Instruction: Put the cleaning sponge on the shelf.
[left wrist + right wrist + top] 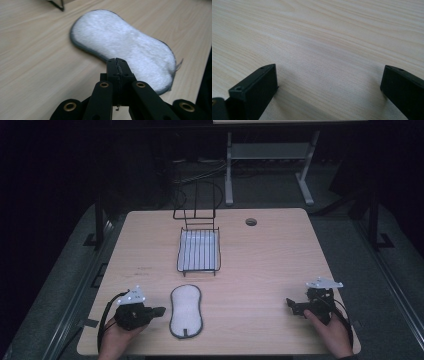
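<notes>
the left claw sits low at the near left of the bench, held in the person's left hand, and its two black jaws are pressed flat together with nothing caught between them. seen along those jaws in the left gripper view, their tips hang just in front of the near edge of the white pad; whether they touch its grey trim is hard to say from here. the pad, a peanut-shaped piece of fluffy white cloth with a dark grey border, lies flat on the bench, lengthwise away from the person, just to the right of the left claw in the high view.

beyond the pad stands a black wire rack with a tall wire back, near the middle of the bench and clear of the pad.

the right claw is over at the near right edge in the person's right hand, well apart from the pad. its jaws stand wide apart, holding nothing, with bare wood between them in the right gripper view.
</notes>
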`<state>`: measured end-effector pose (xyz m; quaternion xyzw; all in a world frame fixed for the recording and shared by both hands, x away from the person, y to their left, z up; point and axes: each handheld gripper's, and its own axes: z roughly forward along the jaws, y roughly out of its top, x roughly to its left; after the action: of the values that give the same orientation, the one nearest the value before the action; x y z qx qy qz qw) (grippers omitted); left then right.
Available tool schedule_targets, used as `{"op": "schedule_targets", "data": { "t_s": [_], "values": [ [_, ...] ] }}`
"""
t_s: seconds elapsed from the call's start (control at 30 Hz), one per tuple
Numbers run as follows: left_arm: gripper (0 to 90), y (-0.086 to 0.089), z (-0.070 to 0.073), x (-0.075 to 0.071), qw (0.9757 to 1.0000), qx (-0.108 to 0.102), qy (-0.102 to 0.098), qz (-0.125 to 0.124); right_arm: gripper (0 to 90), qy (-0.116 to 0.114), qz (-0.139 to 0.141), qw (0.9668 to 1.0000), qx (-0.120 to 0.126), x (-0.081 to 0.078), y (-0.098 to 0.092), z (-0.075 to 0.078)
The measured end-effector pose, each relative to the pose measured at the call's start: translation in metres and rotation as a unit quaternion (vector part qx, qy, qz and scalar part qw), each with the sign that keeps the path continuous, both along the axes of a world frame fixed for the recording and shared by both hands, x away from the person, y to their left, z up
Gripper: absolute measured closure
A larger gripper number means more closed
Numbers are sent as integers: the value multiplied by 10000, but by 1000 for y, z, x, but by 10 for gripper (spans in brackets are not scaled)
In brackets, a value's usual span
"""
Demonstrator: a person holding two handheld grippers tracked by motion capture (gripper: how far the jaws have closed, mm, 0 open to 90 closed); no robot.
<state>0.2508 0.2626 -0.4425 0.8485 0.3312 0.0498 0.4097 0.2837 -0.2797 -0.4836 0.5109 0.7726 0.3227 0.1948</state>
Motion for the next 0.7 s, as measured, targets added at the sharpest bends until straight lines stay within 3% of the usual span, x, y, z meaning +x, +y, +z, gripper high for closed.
{"op": "schedule_targets", "data": {
  "t_s": [0.27,0.4,0.47,0.7],
  "values": [
    [898,-18,-4,-1,9995,84,90,-275,6,-3,6,10000,-3,0,0,0],
    [898,-26,-10,0,9987,191,238,-408,6,-3,6,10000,-4,0,0,0],
    [898,-29,-12,1,9985,148,274,-457,6,-4,7,10000,-3,0,0,0],
    [898,-42,-12,2,9977,191,248,-602,6,-5,8,10000,-5,0,0,0]
  ]
}}
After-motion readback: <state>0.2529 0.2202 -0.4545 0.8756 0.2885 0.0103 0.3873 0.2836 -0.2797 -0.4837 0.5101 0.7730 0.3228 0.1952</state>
